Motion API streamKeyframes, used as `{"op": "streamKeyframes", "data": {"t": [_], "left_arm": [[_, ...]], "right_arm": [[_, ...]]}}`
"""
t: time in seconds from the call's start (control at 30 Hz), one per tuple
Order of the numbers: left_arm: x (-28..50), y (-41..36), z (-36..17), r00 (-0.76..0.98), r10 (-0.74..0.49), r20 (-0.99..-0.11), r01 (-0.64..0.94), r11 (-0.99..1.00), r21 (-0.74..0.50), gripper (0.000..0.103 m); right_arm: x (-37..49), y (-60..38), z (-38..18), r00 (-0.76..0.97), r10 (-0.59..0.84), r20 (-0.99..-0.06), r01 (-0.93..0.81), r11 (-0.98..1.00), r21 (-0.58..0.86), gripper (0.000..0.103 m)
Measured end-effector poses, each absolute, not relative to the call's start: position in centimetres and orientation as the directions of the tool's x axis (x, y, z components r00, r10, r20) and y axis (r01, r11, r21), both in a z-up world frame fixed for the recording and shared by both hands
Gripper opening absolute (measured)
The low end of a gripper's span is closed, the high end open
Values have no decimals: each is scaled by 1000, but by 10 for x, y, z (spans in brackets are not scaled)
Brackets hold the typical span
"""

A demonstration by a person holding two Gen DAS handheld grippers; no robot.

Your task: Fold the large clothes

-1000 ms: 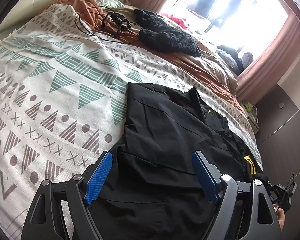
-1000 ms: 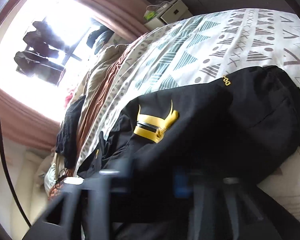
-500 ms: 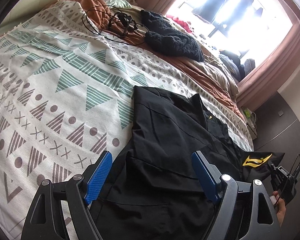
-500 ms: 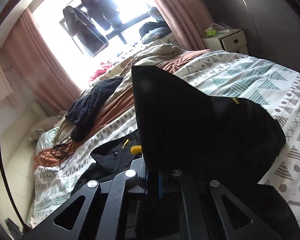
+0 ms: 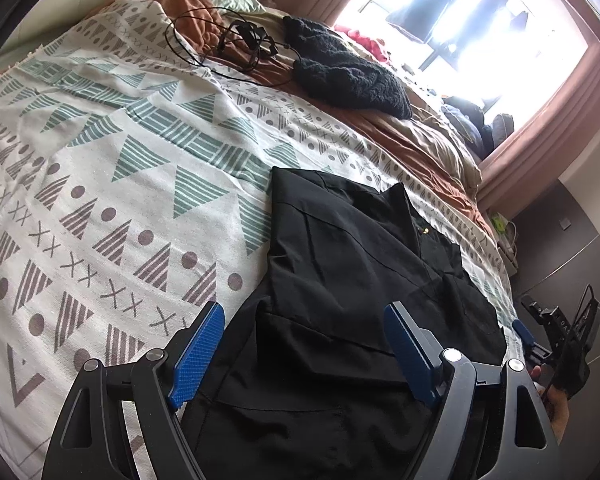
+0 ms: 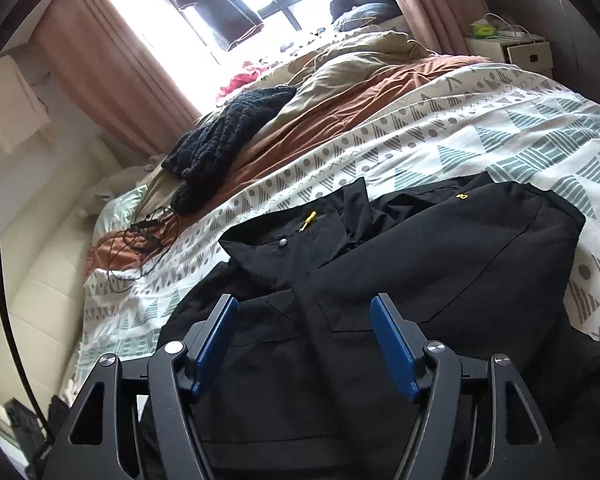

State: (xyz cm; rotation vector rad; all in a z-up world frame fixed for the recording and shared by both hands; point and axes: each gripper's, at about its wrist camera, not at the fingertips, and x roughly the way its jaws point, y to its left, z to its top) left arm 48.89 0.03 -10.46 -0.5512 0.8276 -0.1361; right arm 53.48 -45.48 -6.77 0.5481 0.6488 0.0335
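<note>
Your L gripper [image 5: 300, 344] hangs spread over the jacket [image 5: 352, 280], gripping nothing. Your R gripper [image 6: 304, 340]: jaws just opened, nothing between them, pads clear of cloth. Jacket lies part-folded on the bedspread [image 5: 100, 168].

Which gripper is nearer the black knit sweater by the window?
Hard to call. Both the left gripper and the right gripper hover open over the black jacket; the black knit sweater lies far across the bed from both.
</note>
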Motion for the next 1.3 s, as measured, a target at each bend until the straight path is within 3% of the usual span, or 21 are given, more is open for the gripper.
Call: {"op": "streamKeyframes", "data": {"t": [0.3, 0.73, 0.77, 0.87, 1.07, 1.3], "left_arm": [[487, -5, -105, 674, -318, -667, -88, 862, -500, 83], [493, -3, -116, 656, -276, -702, -123, 879, -461, 83], [494, -4, -116, 655, -277, -703, -122, 879, -460, 83], [494, -5, -118, 649, -281, -707, -116, 882, -457, 83], [492, 0, -114, 661, -286, -694, -125, 870, -478, 83], [488, 15, -103, 688, -286, -667, -134, 853, -504, 83]], "right_arm": [[505, -552, -103, 791, 71, -608, 386, 714, 585, 69], [527, -591, -146, 783, 72, -617, 438, 641, 630, 68], [528, -593, -147, 786, 64, -615, 439, 642, 628, 66], [519, -600, -146, 822, 31, -569, 430, 621, 655, 6], [501, -567, -80, 917, 5, -400, 269, 731, 627, 5], [499, -472, -8, 949, 87, -302, 78, 865, 496, 5]]}}
